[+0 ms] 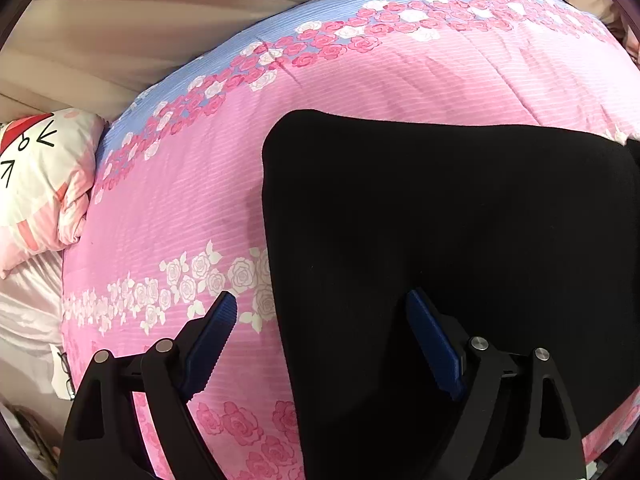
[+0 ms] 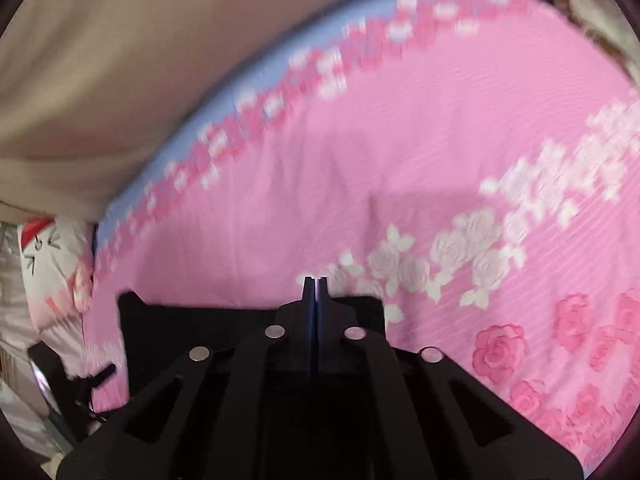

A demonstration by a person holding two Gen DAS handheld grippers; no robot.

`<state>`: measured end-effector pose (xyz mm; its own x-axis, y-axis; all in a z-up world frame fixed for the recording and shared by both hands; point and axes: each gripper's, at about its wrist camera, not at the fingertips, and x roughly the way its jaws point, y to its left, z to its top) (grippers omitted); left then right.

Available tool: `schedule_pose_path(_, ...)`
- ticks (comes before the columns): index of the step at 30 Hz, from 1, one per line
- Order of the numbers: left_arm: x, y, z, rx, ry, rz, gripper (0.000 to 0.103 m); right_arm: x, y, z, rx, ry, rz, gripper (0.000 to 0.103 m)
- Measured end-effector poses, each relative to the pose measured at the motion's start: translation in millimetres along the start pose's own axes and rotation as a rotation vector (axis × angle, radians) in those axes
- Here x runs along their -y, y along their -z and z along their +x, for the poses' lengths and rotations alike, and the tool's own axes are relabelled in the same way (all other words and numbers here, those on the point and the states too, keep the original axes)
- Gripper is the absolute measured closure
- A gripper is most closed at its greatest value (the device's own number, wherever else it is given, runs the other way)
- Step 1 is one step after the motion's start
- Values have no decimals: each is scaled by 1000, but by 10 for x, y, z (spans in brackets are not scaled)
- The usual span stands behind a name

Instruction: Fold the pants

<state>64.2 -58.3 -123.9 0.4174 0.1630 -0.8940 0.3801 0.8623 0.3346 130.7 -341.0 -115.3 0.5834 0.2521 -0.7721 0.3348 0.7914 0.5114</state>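
The black pants (image 1: 440,220) lie folded flat on a pink rose-print quilt (image 1: 360,80), filling the right half of the left wrist view. My left gripper (image 1: 322,314) hangs open just above their left edge. One blue pad (image 1: 218,328) is over the quilt and the other pad (image 1: 430,336) is over the black cloth, neither pressing. In the blurred right wrist view the pants (image 2: 180,332) show as a black strip under my right gripper (image 2: 316,286). Its fingers stand together with only a sliver between the tips, and I see no cloth in them.
A white and pink pillow with a cat face (image 1: 40,184) lies at the quilt's left end, also seen as the pillow (image 2: 44,256). Beige fabric (image 1: 140,20) rises behind the bed. The quilt (image 2: 400,140) stretches far to the right of the pants.
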Motion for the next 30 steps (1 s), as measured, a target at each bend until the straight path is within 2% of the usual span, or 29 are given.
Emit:
schedule_pose_path(3, -48, 7, 0, -8, 20, -21, 18, -400, 169, -314, 16, -9, -153, 97)
schedule_pose_path(5, -86, 14, -8, -17, 37, -46, 18, -548, 439, -405, -30, 4, -229, 97)
schedule_pose_path(8, -144, 52, -95, -20, 52, -62, 19, -526, 854, -279, -122, 63, -276, 97)
schedule_pose_path(10, -202, 160, -193, -16, 59, -65, 19, -294, 1078, -173, -170, 87, -228, 101)
schedule_pose_path(12, -239, 298, -233, -26, 78, -60, 19, -188, 1095, -276, -158, 48, -136, 101)
schedule_pose_path(13, -254, 384, -232, -38, 84, -49, 19, -213, 1058, -374, -140, 55, -117, 96)
schedule_pose_path(15, -251, 556, -259, -49, 75, -17, 19, -276, 1019, -540, -103, 61, -137, 96)
schedule_pose_path(17, -218, 616, -318, -36, 78, -1, 19, -307, 1059, -473, -140, 109, -185, 99)
schedule_pose_path(18, -183, 618, -344, -30, 84, 12, 19, -289, 1135, -382, -173, 159, -210, 99)
schedule_pose_path(19, -140, 605, -367, -23, 96, 24, 19, -242, 1197, -301, -198, 167, -211, 99)
schedule_pose_path(22, -15, 547, -389, -14, 127, 64, 19, -320, 1147, -445, -148, 175, -147, 96)
schedule_pose_path(24, 53, 506, -404, -13, 132, 77, 19, -430, 1117, -617, -82, 144, -150, 95)
schedule_pose_path(25, 76, 492, -420, -10, 141, 78, 19, -464, 1135, -633, -78, 142, -172, 95)
schedule_pose_path(27, 144, 472, -454, -10, 139, 72, 19, -474, 1182, -532, -117, 171, -231, 95)
schedule_pose_path(28, 165, 464, -461, -13, 134, 66, 19, -406, 1229, -384, -174, 197, -260, 99)
schedule_pose_path(29, 214, 464, -471, -25, 119, 47, 19, -327, 1263, -293, -211, 174, -263, 99)
schedule_pose_path(30, 240, 462, -479, -34, 113, 33, 19, -283, 1252, -322, -195, 132, -254, 99)
